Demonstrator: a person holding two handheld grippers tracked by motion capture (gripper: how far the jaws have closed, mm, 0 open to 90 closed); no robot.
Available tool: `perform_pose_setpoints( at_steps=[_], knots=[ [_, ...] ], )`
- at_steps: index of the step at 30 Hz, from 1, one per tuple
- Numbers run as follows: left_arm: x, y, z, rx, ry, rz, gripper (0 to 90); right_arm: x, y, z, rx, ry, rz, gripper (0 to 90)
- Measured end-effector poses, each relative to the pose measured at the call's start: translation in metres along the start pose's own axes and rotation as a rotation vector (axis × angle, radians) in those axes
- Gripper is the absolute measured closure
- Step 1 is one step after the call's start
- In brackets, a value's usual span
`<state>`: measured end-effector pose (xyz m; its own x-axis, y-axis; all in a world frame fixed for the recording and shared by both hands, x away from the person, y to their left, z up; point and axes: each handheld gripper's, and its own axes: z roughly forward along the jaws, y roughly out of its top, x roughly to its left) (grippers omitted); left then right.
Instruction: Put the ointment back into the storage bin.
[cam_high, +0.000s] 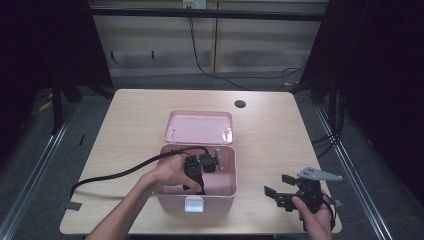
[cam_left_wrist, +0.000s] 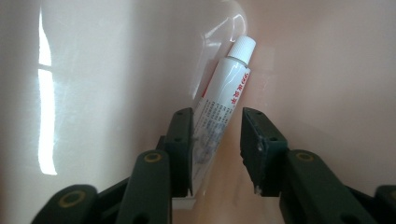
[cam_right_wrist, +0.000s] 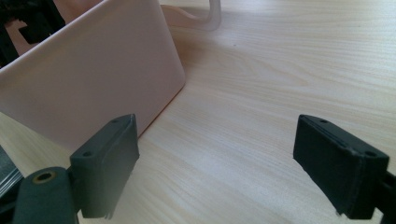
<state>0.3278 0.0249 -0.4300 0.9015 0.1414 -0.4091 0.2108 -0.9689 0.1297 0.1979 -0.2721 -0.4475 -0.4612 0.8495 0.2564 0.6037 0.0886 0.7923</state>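
The left tool (cam_left_wrist: 217, 144) reached down into the pink box (cam_high: 222, 199), jaws parted around the white tube (cam_left_wrist: 222, 105) without clamping it, leaving it resting inside. The right tool (cam_high: 282, 192) waited wide open, empty, above the tabletop (cam_high: 280, 130).

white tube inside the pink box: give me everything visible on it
The tube is a small squeeze tube, glossy white, plastic by its look, with a ribbed white screw cap and small red and dark print along its body. It leans tilted, cap up, against the inner wall of the pink box. Its lower part sits between the left gripper jaws: one pad lies against it, the other stands apart. Its bottom end is hidden.
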Motion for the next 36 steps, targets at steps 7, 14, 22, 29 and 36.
perform_pose_setpoints(
  at_steps=[7, 14, 22, 29, 36],
  knots=[
    [-0.005, -0.005, -0.016, -0.041, 0.007, -0.018, 57.8, 0.000, 0.000, 0.000, 0.001, 0.003, 0.000, 13.8],
    [-0.011, -0.011, -0.034, -0.116, 0.043, -0.027, 50.7, 0.000, 0.000, 0.000, 0.000, 0.003, -0.001, 13.9],
    [-0.017, -0.019, -0.048, -0.149, 0.070, -0.021, 47.5, 0.000, 0.000, 0.000, -0.001, 0.003, -0.003, 13.9],
    [-0.022, -0.026, -0.061, -0.207, 0.093, -0.037, 44.8, 0.000, 0.000, 0.000, 0.000, 0.003, -0.001, 13.9],
    [-0.026, -0.038, -0.075, -0.248, 0.127, -0.044, 42.3, 0.000, 0.000, 0.000, 0.000, 0.003, -0.002, 13.9]
  ],
)
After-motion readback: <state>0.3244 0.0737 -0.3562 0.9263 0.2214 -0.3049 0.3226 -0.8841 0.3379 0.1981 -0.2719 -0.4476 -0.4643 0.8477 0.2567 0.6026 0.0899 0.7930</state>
